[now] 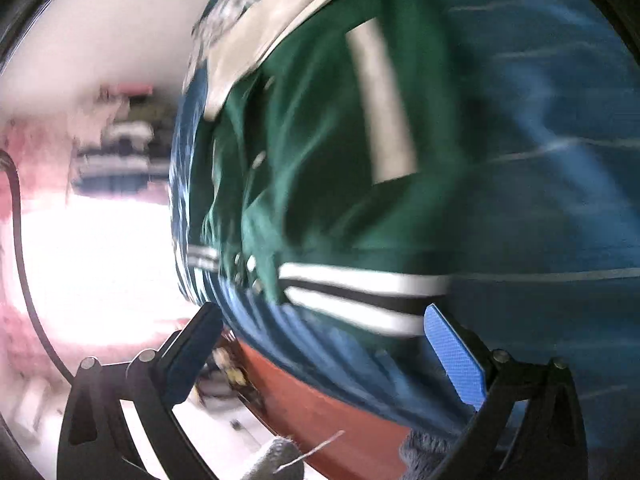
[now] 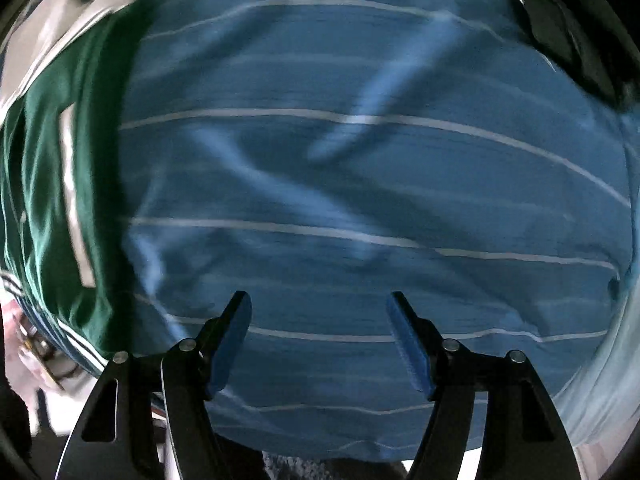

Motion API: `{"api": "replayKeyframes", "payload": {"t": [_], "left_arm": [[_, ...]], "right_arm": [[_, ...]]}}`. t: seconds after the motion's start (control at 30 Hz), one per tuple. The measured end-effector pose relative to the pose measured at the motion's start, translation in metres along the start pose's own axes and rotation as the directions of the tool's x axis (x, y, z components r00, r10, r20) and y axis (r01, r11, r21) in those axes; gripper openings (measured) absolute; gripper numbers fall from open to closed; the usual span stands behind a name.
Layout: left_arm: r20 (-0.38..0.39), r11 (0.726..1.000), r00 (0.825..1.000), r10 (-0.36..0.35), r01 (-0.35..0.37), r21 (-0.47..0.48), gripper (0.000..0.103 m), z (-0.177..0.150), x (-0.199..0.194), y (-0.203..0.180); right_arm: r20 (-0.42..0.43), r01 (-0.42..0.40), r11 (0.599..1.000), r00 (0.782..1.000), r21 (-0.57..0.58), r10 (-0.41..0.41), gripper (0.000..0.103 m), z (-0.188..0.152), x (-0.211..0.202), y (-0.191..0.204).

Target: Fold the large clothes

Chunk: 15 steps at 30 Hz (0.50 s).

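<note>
The left tongs [image 1: 320,344] gape empty over the green jacket [image 1: 320,168] lying left on the striped blue sheet [image 2: 360,200], while the right tongs [image 2: 319,336], also released, should pinch a hem squarely before folding.

A: What surrounds the clothing?

B: A blue bedsheet [image 2: 360,184] with thin white stripes fills most of the right wrist view, creased and motion-blurred.

A: And at the edges?

B: In the left wrist view, an orange-red band [image 1: 320,412] runs under the sheet's lower edge, perhaps the bed's side; what it is cannot be told. A black cable [image 1: 20,240] curves down the far left. Behind it a pale wall [image 1: 100,32] and some blurred shelving [image 1: 120,152] show, with a very bright patch below. In the right wrist view, something dark and glossy [image 2: 560,32] sits at the top right corner.
</note>
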<state>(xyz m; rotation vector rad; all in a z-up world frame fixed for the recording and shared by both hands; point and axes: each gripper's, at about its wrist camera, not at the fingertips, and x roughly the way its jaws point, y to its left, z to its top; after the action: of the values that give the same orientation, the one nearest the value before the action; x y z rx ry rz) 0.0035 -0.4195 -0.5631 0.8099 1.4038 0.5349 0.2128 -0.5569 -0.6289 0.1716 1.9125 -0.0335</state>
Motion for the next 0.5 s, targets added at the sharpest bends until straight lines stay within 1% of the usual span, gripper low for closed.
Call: {"api": "replayKeyframes", "payload": {"t": [0.03, 0.1, 0.13, 0.17, 0.23, 0.3, 0.33, 0.37, 0.4, 0.43, 0.47, 0.5], "left_arm": [[0.019, 0.999, 0.999, 0.037, -0.038, 0.031, 0.103, 0.005, 0.0, -0.016], [0.022, 0.993, 0.996, 0.088, -0.09, 0.074, 0.103, 0.016, 0.011, -0.036], [0.014, 0.992, 0.994, 0.106, -0.107, 0.074, 0.103, 0.023, 0.019, -0.043], [0.007, 0.991, 0.993, 0.12, -0.121, 0.064, 0.103, 0.029, 0.026, -0.046], [-0.006, 0.99, 0.99, 0.142, -0.142, 0.007, 0.103, 0.042, 0.039, -0.037], [-0.013, 0.982, 0.983, 0.184, -0.184, -0.043, 0.103, 0.055, 0.05, -0.021], [-0.029, 0.979, 0.983, 0.184, -0.186, -0.08, 0.103, 0.062, 0.061, -0.008], [-0.041, 0.979, 0.984, 0.171, -0.174, -0.105, 0.098, 0.064, 0.064, 0.0], [-0.049, 0.979, 0.99, 0.133, -0.139, -0.147, 0.07, 0.067, 0.069, 0.013], [-0.043, 0.977, 0.997, 0.064, -0.072, -0.202, 0.046, 0.068, 0.071, 0.027], [-0.031, 0.97, 0.999, 0.011, -0.019, -0.244, 0.017, 0.069, 0.07, 0.037], [-0.026, 0.962, 1.0, -0.009, 0.002, -0.273, 0.016, 0.069, 0.068, 0.046]], "right_arm": [[-0.002, 0.001, 1.0, 1.0, 0.018, -0.001, 0.071, 0.001, 0.0, -0.007], [-0.005, -0.013, 0.999, 1.0, 0.05, 0.013, 0.071, 0.003, -0.001, -0.021], [-0.004, -0.013, 0.998, 1.0, 0.06, 0.013, 0.071, 0.006, 0.001, -0.015], [0.001, -0.012, 0.998, 1.0, 0.064, 0.012, 0.071, 0.007, -0.002, -0.02], [0.008, -0.018, 0.999, 1.0, 0.051, 0.017, 0.071, 0.022, -0.011, -0.038], [0.016, -0.031, 0.999, 0.999, 0.036, 0.031, 0.071, 0.031, -0.016, -0.04], [0.014, -0.045, 0.999, 0.999, 0.03, 0.045, 0.071, 0.033, -0.017, -0.039], [0.01, -0.07, 0.997, 0.998, 0.026, 0.069, 0.071, 0.037, -0.016, -0.038], [0.01, -0.108, 0.994, 0.994, 0.022, 0.108, 0.071, 0.043, -0.016, -0.036], [0.015, -0.151, 0.988, 0.988, 0.011, 0.151, 0.071, 0.05, -0.017, -0.032], [0.028, -0.2, 0.98, 0.979, -0.004, 0.2, 0.071, 0.059, -0.019, -0.027], [0.057, -0.275, 0.961, 0.959, -0.029, 0.277, 0.072, 0.072, -0.025, -0.019]]}}
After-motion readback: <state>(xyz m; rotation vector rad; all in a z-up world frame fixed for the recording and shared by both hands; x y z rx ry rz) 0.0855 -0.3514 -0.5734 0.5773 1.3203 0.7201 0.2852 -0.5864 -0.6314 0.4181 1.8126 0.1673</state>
